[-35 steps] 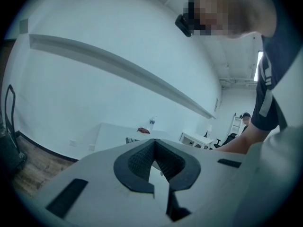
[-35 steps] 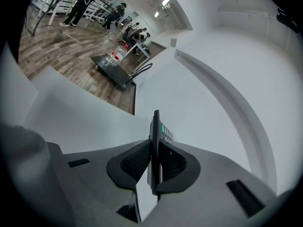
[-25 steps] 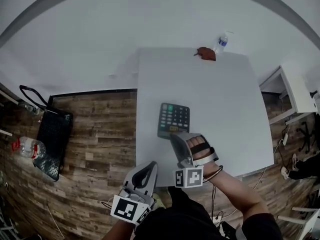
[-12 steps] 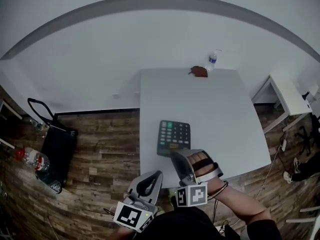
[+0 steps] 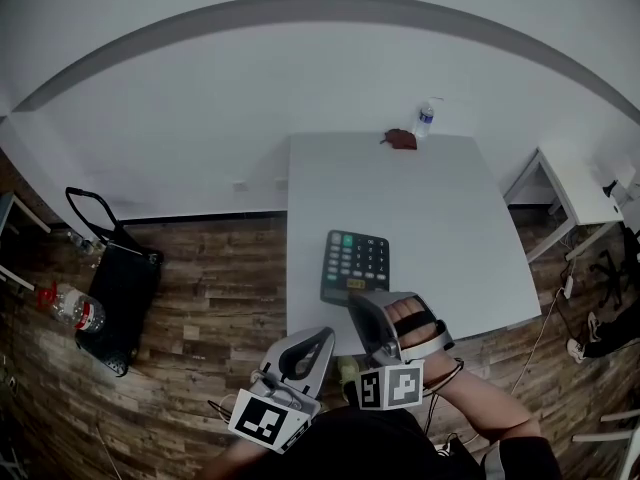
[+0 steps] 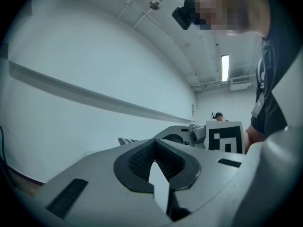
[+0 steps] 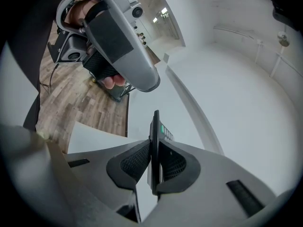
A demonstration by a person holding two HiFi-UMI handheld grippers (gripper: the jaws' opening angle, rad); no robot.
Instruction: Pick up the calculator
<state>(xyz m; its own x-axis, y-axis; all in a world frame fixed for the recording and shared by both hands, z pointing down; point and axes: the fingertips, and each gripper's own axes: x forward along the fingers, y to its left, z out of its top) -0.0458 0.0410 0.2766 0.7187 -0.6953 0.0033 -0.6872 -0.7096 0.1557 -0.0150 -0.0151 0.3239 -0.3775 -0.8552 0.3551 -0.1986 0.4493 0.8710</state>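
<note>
The dark calculator (image 5: 358,265) with a green key and a small display hangs tilted over the near part of the white table (image 5: 430,208). My right gripper (image 5: 363,300) is shut on its near edge. In the right gripper view the calculator (image 7: 155,126) stands edge-on, pinched between the two pads of the right gripper (image 7: 155,151). My left gripper (image 5: 318,336) is lower left of it, off the table's near edge, over the wooden floor. Its pads meet at the tips of the left gripper (image 6: 154,143) with nothing held. The left gripper view also catches the calculator (image 6: 127,140) and the right gripper's marker cube (image 6: 226,137).
A small water bottle (image 5: 425,118) and a brown object (image 5: 402,140) sit at the table's far edge. On the floor at left stand a black trolley case (image 5: 120,288) and a plastic bottle (image 5: 70,308). Another white table (image 5: 570,183) is at right.
Both grippers have risen and the right one has lifted the calculator off the table. The grip on it is unchanged.
</note>
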